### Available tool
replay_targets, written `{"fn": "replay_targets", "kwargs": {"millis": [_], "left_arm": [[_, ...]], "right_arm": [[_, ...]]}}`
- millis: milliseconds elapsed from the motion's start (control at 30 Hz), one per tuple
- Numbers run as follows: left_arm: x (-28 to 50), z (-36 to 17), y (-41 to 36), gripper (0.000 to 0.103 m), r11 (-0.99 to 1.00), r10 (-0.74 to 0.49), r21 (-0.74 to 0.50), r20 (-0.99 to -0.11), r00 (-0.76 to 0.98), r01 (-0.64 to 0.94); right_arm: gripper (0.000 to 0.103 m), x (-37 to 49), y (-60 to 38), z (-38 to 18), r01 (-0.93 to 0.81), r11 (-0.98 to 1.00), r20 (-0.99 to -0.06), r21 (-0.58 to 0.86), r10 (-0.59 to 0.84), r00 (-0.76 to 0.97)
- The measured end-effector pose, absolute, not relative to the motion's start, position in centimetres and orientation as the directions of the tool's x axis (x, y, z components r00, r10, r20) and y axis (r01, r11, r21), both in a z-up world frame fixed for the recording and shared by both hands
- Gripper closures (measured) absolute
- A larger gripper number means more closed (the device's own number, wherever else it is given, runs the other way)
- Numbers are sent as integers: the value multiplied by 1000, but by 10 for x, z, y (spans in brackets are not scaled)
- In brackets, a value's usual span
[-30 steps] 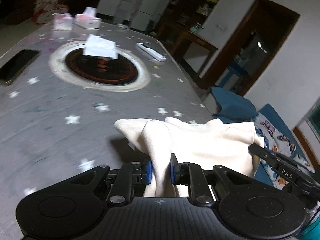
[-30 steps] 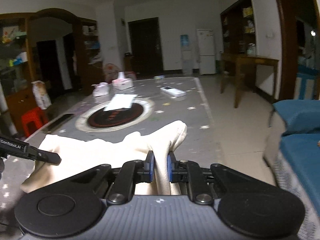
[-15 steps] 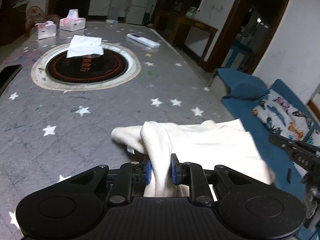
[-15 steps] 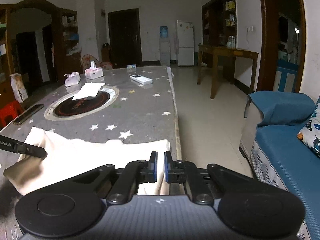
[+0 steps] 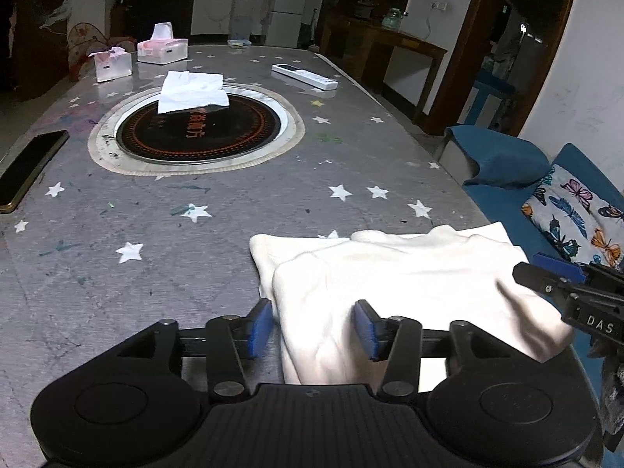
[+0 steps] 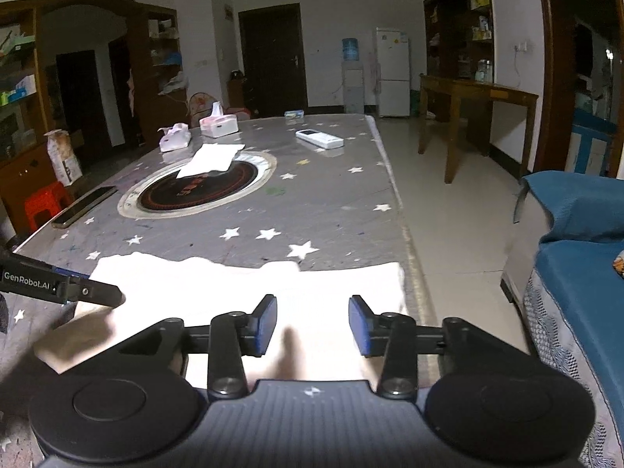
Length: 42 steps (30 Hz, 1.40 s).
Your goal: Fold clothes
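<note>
A cream-white garment lies folded on the near right corner of the grey star-patterned table. My left gripper is open, with a fold of the garment lying loose between its blue pads. My right gripper is open too, just above the garment, which runs flat up to the table's right edge. The right gripper's finger shows at the right of the left wrist view. The left gripper's finger shows at the left of the right wrist view.
A round black hotplate sits in the table's middle with a white cloth on it. Two tissue boxes, a remote and a phone lie farther off. A blue sofa stands right of the table.
Both grippers have opened and let go of the garment. The garment has come down from held up in the air and now lies flat on the table's near right corner.
</note>
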<state>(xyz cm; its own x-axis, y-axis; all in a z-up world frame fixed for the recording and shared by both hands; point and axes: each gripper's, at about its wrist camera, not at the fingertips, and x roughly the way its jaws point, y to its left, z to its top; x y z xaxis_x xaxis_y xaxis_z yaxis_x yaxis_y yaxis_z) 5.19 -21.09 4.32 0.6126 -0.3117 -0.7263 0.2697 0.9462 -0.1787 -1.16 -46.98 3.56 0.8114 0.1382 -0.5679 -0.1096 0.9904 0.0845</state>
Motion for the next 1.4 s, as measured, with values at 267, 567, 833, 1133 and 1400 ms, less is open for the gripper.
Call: {"fn": "replay_targets", "kwargs": {"millis": [267,567,833,1133,1400], "left_arm": [[55,40,-208,38,957,-274,-146,-732,624,250],[61,35,-207,32,965,-231,-92,-737,635,245],[62,51,-212,32,969,-213,-58,-695,687,241],[81,38,-239,37,949,-202,28,-709,676,314],[103,26,-247,34,952,-178,44,-724,666,303]], "right_arm": [[47,-1,-466,21,-108,989,-599,98,145,788],[44,8,-467,13,-103,992,-620,67,122,775],[44,16,-463,22,-117,989,-602,89,147,785],[44,45,-453,14,-116,990,-636,76,138,759],[42,54,-453,8,-111,992,-635,66,127,762]]}}
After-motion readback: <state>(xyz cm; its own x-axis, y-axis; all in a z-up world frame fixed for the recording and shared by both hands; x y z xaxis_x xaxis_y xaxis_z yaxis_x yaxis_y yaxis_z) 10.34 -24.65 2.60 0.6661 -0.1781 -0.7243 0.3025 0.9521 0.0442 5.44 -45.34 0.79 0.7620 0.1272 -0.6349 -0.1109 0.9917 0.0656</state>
